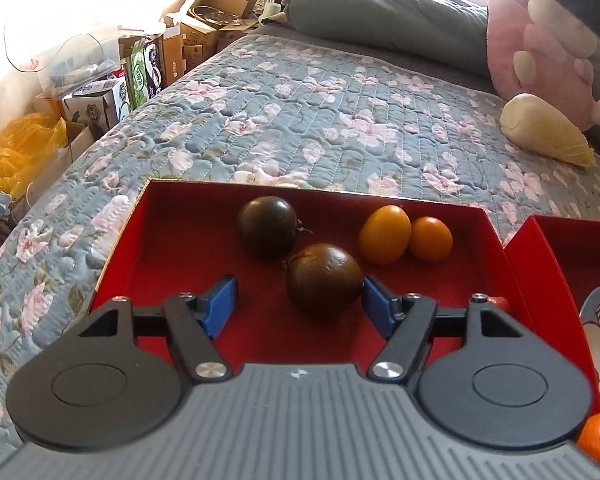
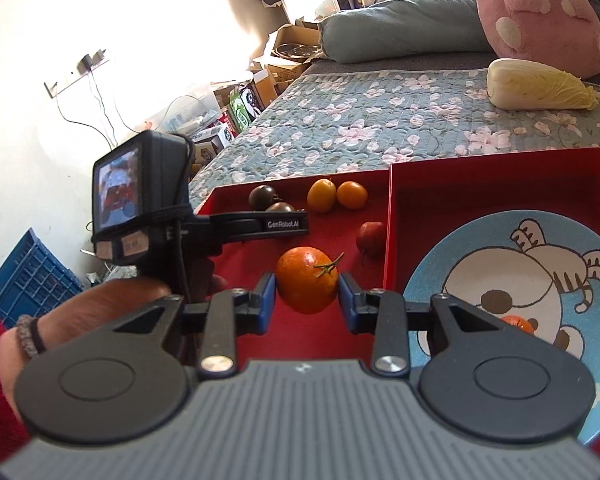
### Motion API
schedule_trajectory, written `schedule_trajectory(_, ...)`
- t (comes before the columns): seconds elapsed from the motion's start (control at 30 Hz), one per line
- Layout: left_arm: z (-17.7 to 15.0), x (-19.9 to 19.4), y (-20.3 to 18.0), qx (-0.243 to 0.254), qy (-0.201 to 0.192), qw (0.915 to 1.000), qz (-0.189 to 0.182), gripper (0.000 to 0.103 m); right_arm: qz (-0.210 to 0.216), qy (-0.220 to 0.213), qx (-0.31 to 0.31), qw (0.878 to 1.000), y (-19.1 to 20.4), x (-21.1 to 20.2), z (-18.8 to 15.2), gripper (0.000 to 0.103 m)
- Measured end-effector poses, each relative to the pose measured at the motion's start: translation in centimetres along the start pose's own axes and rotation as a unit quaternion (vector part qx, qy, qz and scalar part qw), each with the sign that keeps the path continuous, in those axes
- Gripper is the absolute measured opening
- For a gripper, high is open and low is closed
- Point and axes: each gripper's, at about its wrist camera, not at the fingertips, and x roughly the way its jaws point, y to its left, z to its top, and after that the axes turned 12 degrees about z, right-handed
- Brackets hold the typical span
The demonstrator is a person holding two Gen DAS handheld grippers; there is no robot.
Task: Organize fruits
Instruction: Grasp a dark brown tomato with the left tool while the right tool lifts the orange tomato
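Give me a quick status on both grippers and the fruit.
Left gripper open over red tray, jaws flanking dark tomato. Right gripper shut on tangerine. Nothing blocking.

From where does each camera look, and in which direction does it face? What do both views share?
Left wrist: sits on the left hand-held gripper, facing along its open fingers into the red box at a dark tomato; no skin shows.
Right wrist: sits on the right hand-held gripper, which holds an orange; the left hand shows.
Shared: red box, dark tomatoes, cabbage, bed.
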Motion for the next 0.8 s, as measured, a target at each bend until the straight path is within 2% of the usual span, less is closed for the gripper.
schedule_trajectory(0.07,0.1,0.1,-0.1,0.001,-0.003,1.0000,-0.003,0.071,-0.001,0.003,-0.005,1.000,0.2,0.0,-0.3,0.038)
schedule_trajectory(0.2,0.1,0.0,-0.1,-0.003,-0.009,0.9996,-0.025,0.052,0.000,0.008,-0.005,1.000,0.4,0.0,-0.7,0.038)
schedule_trajectory(0.8,-1.1,-2.2,0.7,-0.006,-0.003,0.9999,-0.009,0.049,0.000,-0.003,-0.008,1.000,0.4,-2.5,-1.3,0.038)
